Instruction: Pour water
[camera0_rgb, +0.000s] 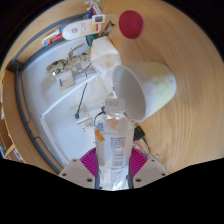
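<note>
Item: one clear plastic water bottle, labelled, standing between the gripper fingers and pressed from both sides by the magenta pads, so the fingers are closing narrowly on its body; its neck is leaning forward toward the cup, a tilt consistent with pouring being under way or about to begin, though no stream is discernible. Item: one white cup, lying or tipping with its open mouth facing the bottle, sitting just beyond the fingers where the bottle's mouth is reaching. Item: one round wooden counter, carrying everything. Item: one red disc, well beyond the cup, purpose unclear. Item: a white sheet or tray with cables and small white devices, lying beside the cup, identity too small to tell.
</note>
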